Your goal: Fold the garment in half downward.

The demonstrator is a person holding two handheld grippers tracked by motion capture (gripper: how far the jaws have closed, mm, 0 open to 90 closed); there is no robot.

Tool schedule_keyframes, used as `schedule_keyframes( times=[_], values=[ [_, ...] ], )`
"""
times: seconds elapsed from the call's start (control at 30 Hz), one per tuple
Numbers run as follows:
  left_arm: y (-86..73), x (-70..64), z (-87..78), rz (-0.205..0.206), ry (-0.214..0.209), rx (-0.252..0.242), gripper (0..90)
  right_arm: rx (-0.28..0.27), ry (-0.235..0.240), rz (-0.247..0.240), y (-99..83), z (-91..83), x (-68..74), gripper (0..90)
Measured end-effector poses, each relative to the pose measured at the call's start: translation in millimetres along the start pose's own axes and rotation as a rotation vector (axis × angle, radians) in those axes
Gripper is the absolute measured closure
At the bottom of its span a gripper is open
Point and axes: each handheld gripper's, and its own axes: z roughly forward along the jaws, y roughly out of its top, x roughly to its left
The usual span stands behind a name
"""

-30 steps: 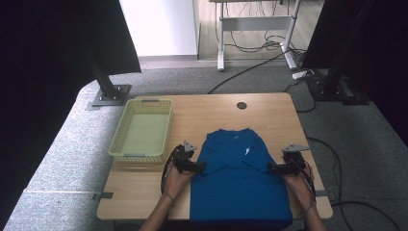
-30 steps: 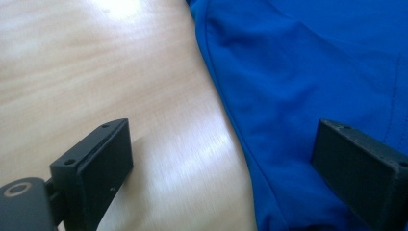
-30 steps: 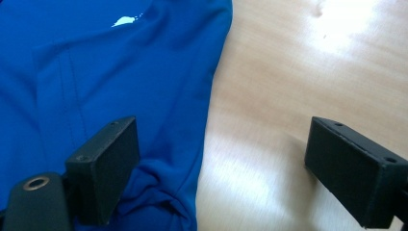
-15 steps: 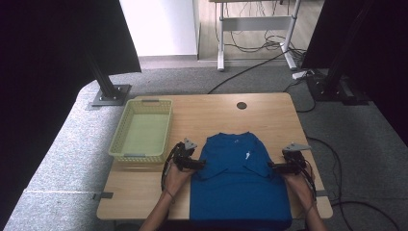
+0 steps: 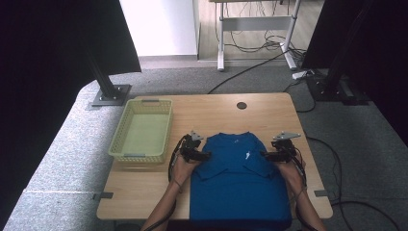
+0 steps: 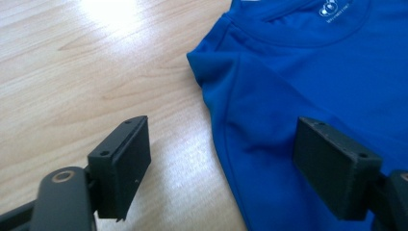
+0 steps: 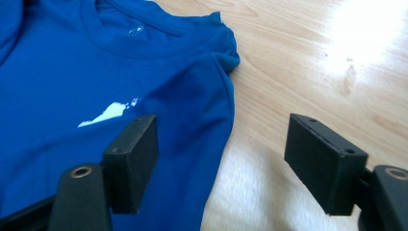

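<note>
A blue T-shirt [image 5: 238,180] lies flat on the wooden table [image 5: 216,113], collar away from me, with both sleeves folded in over the chest and its hem hanging over the near edge. My left gripper [image 5: 204,155] stands open at the shirt's left shoulder edge; one jaw is over bare wood, the other over blue fabric [image 6: 298,96]. Over on the other shoulder edge my right gripper [image 5: 266,156] is open too, straddling the fabric [image 7: 96,77] and the wood. Neither holds anything. A small white print [image 7: 108,113] marks the shirt's chest.
A pale green plastic basket [image 5: 143,130] sits empty at the table's left side, close to the left hand. A round cable hole [image 5: 241,105] is near the far edge. Black stands and floor cables surround the table.
Both grippers have shifted slightly along the shirt's shoulder edges; the shirt lies as before.
</note>
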Motion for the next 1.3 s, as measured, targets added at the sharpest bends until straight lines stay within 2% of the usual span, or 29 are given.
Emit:
schedule_keyframes(
  times=[0.1,0.27,0.37,0.5,0.67,0.73,0.8,0.9,1.03,1.17,1.3],
  values=[
    [3.0,1.7,3.3,-0.009,-0.021,-0.002,23.6,0.006,0.002,-0.010,5.0,6.4,-1.8,30.6],
    [9.6,1.0,10.3,0.011,-0.024,0.007,30.4,0.000,0.022,-0.015,11.3,16.8,-5.0,36.3],
    [11.7,0.5,13.5,0.021,-0.028,0.012,37.2,-0.004,0.030,-0.033,13.1,22.1,-6.5,43.3],
    [13.6,0.3,13.5,0.020,-0.027,0.015,46.7,-0.019,0.049,-0.058,14.2,25.8,-6.6,57.7],
    [13.6,2.0,13.3,0.005,-0.040,0.004,65.9,-0.015,0.071,-0.060,11.9,27.1,-5.1,78.7],
    [13.1,3.2,13.3,-0.009,-0.062,-0.002,75.3,-0.017,0.084,-0.054,10.8,26.2,-5.6,83.2],
    [12.3,4.3,12.9,-0.015,-0.061,-0.010,83.2,-0.017,0.089,-0.054,10.4,25.2,-5.7,84.2],
    [10.8,8.2,9.7,-0.033,-0.073,-0.042,85.9,-0.033,0.089,-0.066,11.4,20.5,-5.0,84.3],
    [13.7,12.8,-4.0,-0.057,-0.098,-0.103,86.5,-0.088,0.093,-0.065,16.2,5.0,-4.1,84.3],
    [18.9,9.4,-19.8,-0.027,-0.117,-0.143,86.6,-0.130,0.105,-0.066,19.6,-13.7,-2.2,84.3],
    [18.0,5.4,-36.4,-0.013,-0.131,-0.180,86.7,-0.171,0.123,-0.062,15.8,-34.1,0.0,84.3]
  ],
)
